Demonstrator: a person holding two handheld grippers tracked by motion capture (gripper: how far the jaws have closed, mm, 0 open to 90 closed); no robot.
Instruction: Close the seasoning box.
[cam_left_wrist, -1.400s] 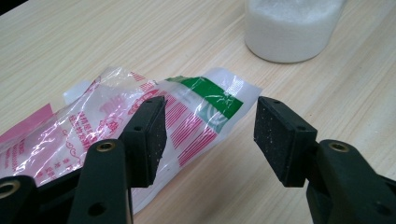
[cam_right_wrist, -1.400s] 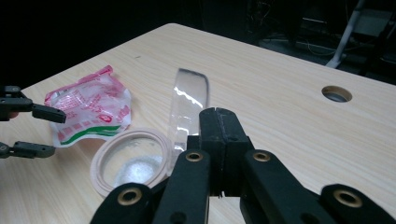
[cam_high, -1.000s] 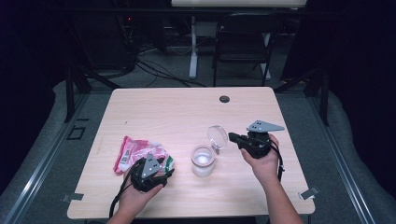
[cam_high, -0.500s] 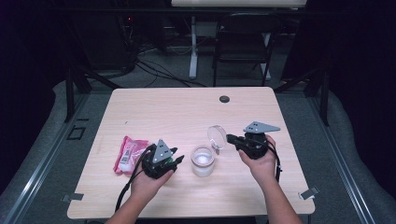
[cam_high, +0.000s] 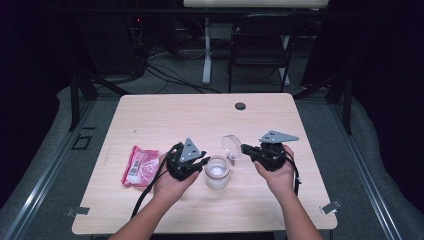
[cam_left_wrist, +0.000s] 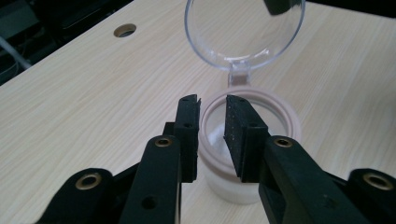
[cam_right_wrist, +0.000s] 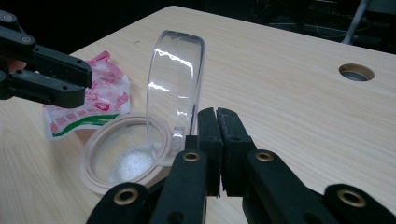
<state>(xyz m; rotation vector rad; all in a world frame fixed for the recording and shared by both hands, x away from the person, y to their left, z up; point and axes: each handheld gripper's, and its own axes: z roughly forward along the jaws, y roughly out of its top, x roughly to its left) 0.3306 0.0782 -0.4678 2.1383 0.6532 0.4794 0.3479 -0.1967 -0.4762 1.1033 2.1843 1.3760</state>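
Dark floor, black curtains and a folding chair (cam_high: 260, 37) surround a pale wooden table (cam_high: 165, 115), and everything that matters sits toward the person's edge of it. Take the small jar (cam_high: 218, 172) as the landmark: a translucent pot with a pinkish rim, upright, with white grains lying in its bottom (plainest in the right gripper view, (cam_right_wrist: 122, 161)). Its clear round lid (cam_high: 231, 146) is hinged to the rim on the side away from the person and stands swung up, nearly on edge.

Just left of the jar, the left gripper (cam_high: 204, 163) is held in the person's left hand (cam_high: 170, 186), its tips reaching the jar's near-left rim. In the left gripper view its jaws (cam_left_wrist: 212, 126) point over the jar's mouth with a narrow gap between the pads; they have just been closing, and nothing lies between them, so they grasp nothing.

Just right of the jar, the right gripper (cam_high: 243, 148) rests in the right hand (cam_high: 278, 172), pointing toward the hinge. Its jaws (cam_right_wrist: 217, 140) are clenched flat together, sitting right against the hinge tab at the foot of the raised lid; whether a sliver of that tab is pinched between them I cannot tell.

Well left of the jar, beyond the left hand, a pink and white packet (cam_high: 140, 165) lies flat on the wood. Far behind the jar is a dark round cable hole (cam_high: 240, 106).
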